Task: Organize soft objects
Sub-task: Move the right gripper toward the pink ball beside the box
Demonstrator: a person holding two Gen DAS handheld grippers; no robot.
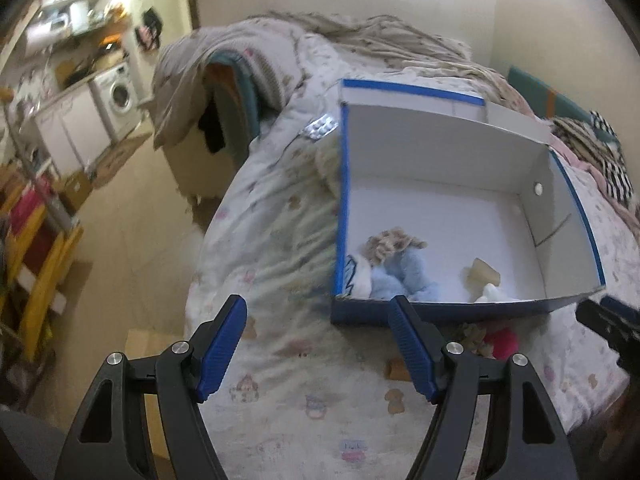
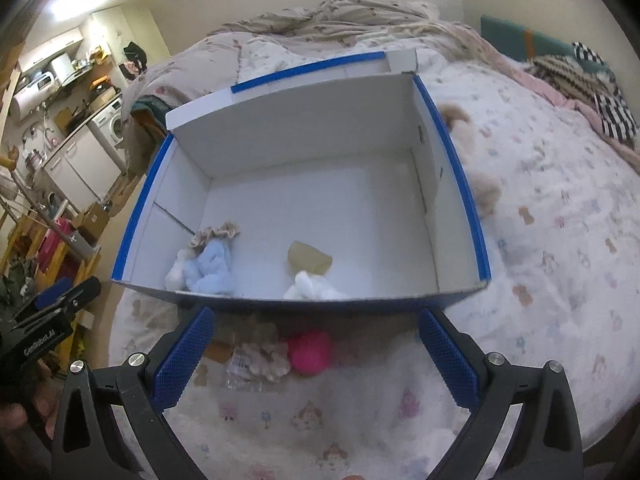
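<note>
In front of the blue-rimmed white cardboard box [image 2: 476,240], on the quilt — round pink plush ball [image 2: 310,351]. Right gripper [image 2: 316,346] wide open, empty; left gripper [image 1: 318,346] likewise. Best to straddle squarely — squeeze gently.

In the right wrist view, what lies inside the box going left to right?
Blue fluffy cloth with the beige scrunchie just behind it, then the pale yellow sponge, with the white cloth in front of it.

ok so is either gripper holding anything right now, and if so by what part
Nothing is held. The left gripper and the right gripper are both open and empty, near the box.
</note>
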